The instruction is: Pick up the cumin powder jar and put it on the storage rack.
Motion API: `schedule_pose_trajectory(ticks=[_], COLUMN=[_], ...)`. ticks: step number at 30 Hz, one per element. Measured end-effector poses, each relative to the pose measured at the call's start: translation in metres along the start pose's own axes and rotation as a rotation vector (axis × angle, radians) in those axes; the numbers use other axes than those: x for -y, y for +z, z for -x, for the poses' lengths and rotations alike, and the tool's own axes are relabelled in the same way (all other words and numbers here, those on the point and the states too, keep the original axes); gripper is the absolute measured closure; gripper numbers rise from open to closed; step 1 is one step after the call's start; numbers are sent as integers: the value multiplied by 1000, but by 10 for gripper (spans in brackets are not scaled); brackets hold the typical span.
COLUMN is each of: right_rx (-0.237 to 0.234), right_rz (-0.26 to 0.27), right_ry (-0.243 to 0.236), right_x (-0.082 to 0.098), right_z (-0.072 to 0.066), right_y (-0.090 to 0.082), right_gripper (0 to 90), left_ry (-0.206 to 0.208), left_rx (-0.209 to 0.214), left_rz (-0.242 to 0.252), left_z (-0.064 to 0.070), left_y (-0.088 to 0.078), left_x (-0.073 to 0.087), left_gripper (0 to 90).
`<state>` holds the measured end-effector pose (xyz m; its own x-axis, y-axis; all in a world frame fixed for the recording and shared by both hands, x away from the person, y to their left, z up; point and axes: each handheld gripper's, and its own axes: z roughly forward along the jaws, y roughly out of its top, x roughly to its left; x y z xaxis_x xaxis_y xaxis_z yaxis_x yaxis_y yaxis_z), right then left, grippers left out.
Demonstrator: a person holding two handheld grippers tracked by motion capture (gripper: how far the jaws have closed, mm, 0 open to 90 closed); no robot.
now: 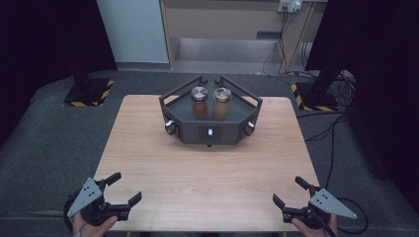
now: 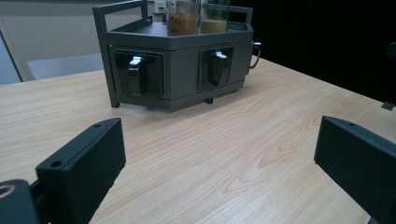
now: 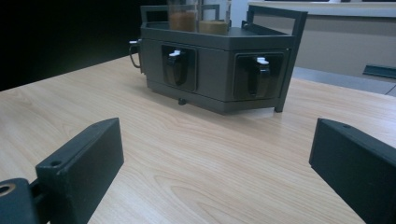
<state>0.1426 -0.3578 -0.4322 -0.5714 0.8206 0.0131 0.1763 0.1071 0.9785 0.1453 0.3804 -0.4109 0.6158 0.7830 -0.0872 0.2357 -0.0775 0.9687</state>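
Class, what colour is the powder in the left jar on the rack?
Reddish brown; the left jar shows best in the high view.

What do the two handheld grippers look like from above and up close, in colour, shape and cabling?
Both are black. The left gripper and the right gripper each carry a grey three-cornered plate on top, dotted with small holes. Each has two flat, blocky black jaws with a small screw hole near the top edge, plain in the gripper views. A black cable loops from the right one. No sleeves are visible at the hands.
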Motion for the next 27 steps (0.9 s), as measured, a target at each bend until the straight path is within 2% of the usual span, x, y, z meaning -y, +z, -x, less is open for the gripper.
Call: schedule_pose_trajectory(ticks=[27], right_rx=[-8], right_rz=[1], right_ry=[7], right_x=[1], right_z=[1], right_y=[0], right_gripper=[38], left_ry=[6], left_rx=[10], left_rz=[-5], left_z=[0], left_y=[1], left_x=[-1], left_gripper=[10])
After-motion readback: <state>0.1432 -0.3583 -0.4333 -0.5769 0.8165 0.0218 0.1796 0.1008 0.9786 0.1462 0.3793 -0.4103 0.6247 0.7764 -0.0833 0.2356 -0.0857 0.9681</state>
